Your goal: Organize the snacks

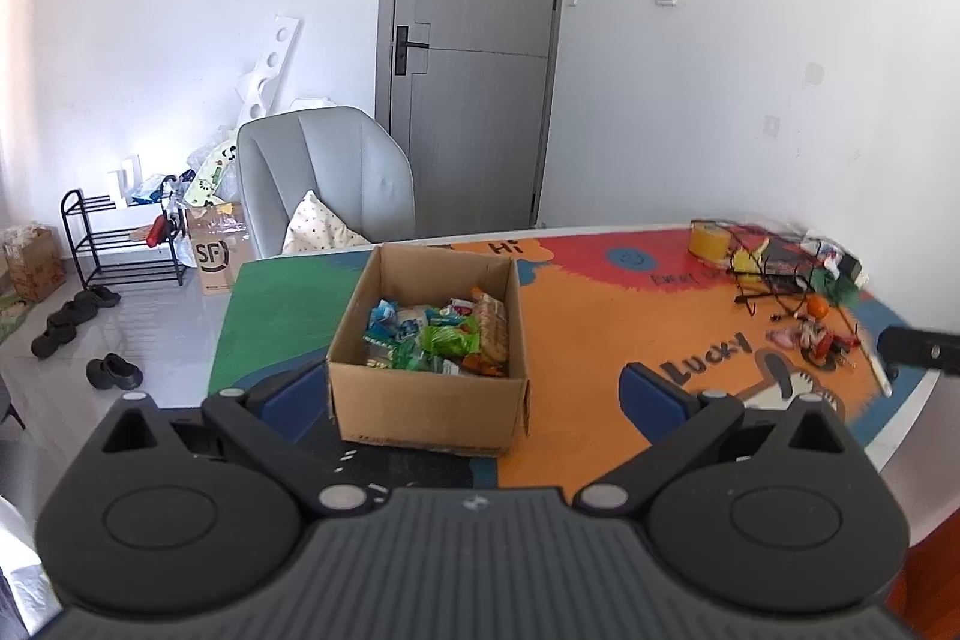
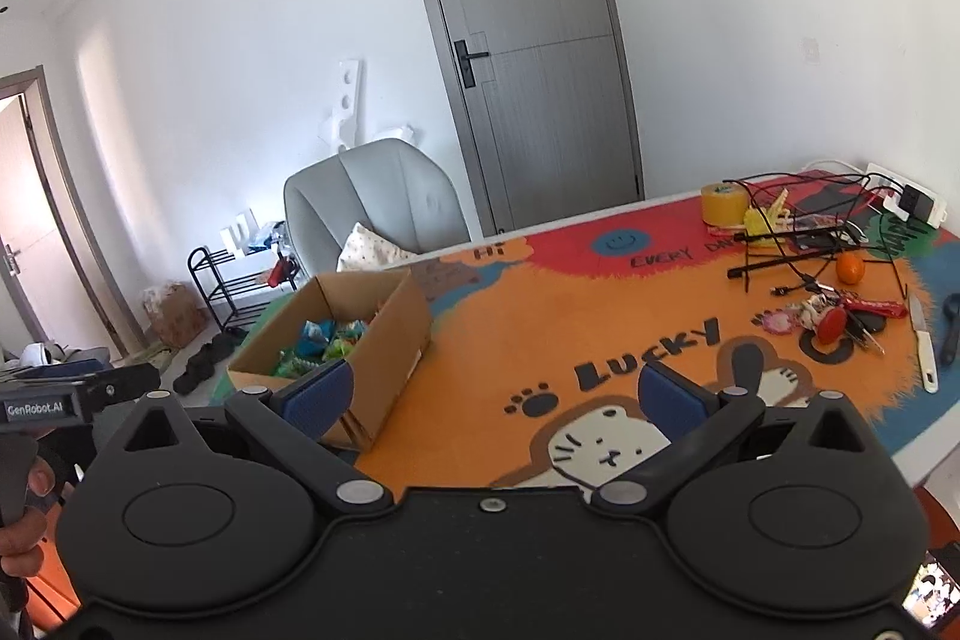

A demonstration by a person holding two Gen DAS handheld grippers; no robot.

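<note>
Snacks [image 2: 324,340] half behind box wall [image 2: 384,340]

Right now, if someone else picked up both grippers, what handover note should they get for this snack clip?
Left gripper: open, empty, facing the cardboard box head-on, one finger on each side of it in view.
Right gripper: open, empty, over the orange mat, box to its left.
Snacks: wrapped packets in a loose pile inside the open box, near the table's left end.
Far right of the table holds clutter: tape roll, cables, an orange, keys, a knife. No snack packets visible there.
Done: nothing visibly sorted out of the box.
Left: likely take the packets out and arrange them.
</note>
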